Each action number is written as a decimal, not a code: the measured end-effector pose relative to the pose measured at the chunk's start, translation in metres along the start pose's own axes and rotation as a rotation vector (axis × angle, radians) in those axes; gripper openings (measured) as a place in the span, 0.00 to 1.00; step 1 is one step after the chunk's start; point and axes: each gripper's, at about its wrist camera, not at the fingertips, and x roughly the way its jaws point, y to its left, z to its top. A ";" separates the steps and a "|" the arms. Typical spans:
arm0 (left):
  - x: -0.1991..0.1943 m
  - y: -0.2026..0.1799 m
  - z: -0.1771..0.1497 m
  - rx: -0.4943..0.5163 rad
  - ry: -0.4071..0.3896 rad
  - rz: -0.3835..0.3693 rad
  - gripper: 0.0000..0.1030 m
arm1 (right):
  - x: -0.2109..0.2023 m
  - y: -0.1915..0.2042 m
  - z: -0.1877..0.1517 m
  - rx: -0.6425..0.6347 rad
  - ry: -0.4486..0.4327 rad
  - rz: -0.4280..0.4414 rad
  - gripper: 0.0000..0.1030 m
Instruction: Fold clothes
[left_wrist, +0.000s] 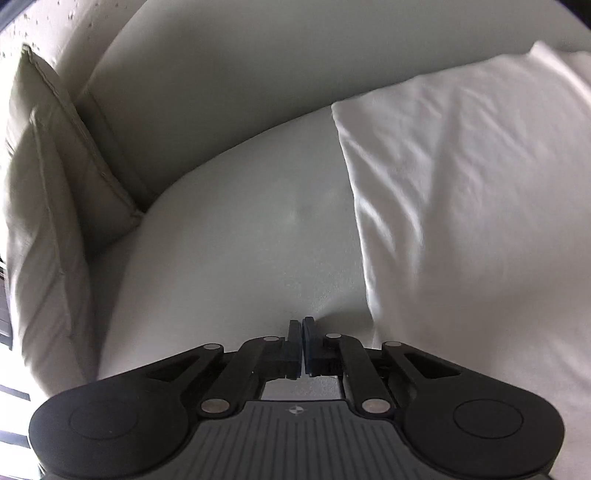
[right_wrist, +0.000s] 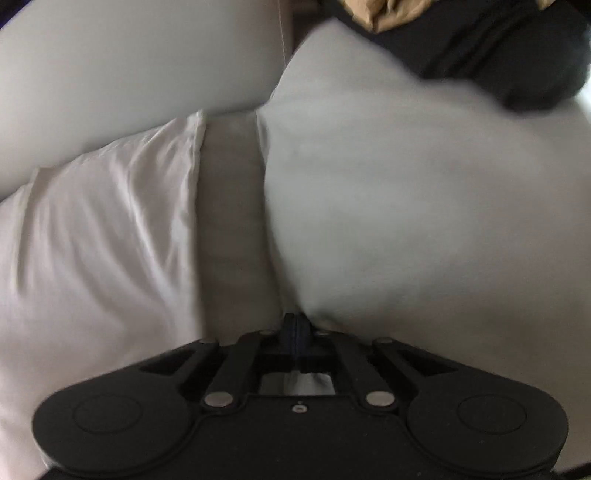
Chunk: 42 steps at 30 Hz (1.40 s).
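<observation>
Both my tongs, left gripper (left_wrist: 302, 325) and right gripper (right_wrist: 296, 320), are clenched empty above the sofa seat (left_wrist: 236, 236), beside the folded-looking white cloth (left_wrist: 461, 192).

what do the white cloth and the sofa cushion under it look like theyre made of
White cloth: thin woven fabric, maybe cotton, with a slight sheen; it shows fine sharp creases. Sofa seat cushion: smooth matte leather or faux leather, judging by its soft dimples and no visible weave.
</observation>
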 end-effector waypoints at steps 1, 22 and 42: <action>-0.005 0.002 0.001 -0.014 -0.008 -0.006 0.08 | -0.007 0.003 -0.001 -0.001 -0.033 0.006 0.00; 0.025 0.010 0.033 -0.271 -0.090 -0.102 0.08 | 0.029 0.013 0.018 0.082 -0.154 0.005 0.00; 0.039 0.012 0.096 -0.318 -0.261 -0.420 0.03 | 0.047 0.024 0.072 0.223 -0.270 0.328 0.16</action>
